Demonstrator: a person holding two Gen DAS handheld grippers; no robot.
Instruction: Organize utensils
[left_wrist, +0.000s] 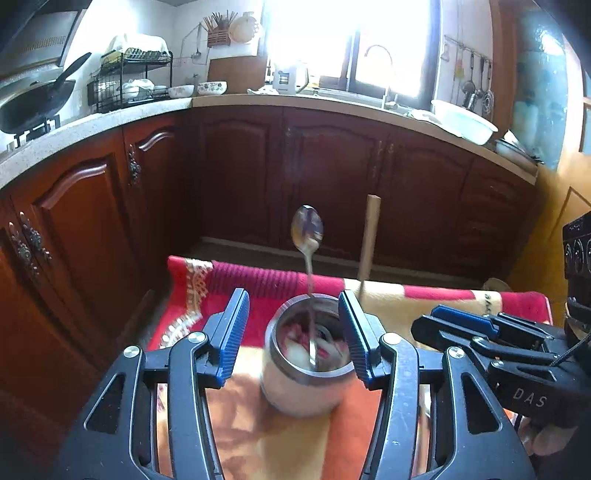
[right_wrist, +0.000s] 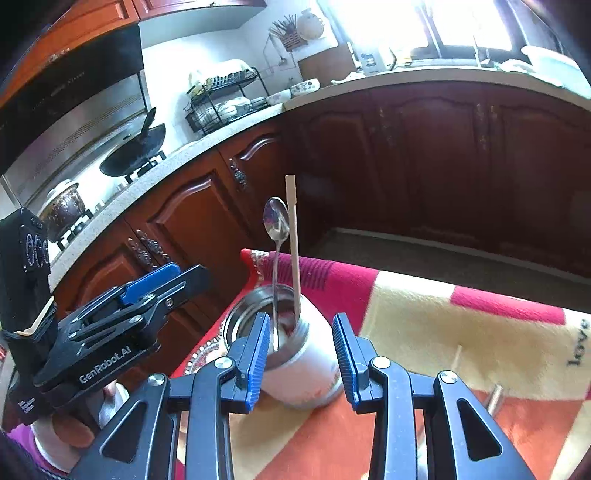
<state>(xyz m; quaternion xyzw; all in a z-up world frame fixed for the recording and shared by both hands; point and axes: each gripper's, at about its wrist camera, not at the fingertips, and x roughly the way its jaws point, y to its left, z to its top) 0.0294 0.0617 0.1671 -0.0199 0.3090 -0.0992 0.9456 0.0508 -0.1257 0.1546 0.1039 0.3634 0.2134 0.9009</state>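
A steel-rimmed white cup (left_wrist: 303, 384) stands on a red, orange and cream cloth (left_wrist: 288, 435). A metal spoon (left_wrist: 307, 225) stands in it, bowl up, beside an upright wooden stick (left_wrist: 370, 236). My left gripper (left_wrist: 293, 332) is open, its blue pads either side of the cup without touching. In the right wrist view the same cup (right_wrist: 295, 369) holds the spoon (right_wrist: 276, 221) and stick (right_wrist: 293, 236). My right gripper (right_wrist: 301, 354) is open around the cup. Each gripper shows in the other's view, the right one (left_wrist: 480, 332) and the left one (right_wrist: 140, 302).
Two more utensil handles (right_wrist: 493, 397) lie on the cloth (right_wrist: 443, 325) to the right of the cup. Dark wooden cabinets (left_wrist: 295, 177) and a counter with a wok (left_wrist: 33, 103), dish rack (left_wrist: 129, 81) and sink basin (left_wrist: 465, 120) stand beyond the table.
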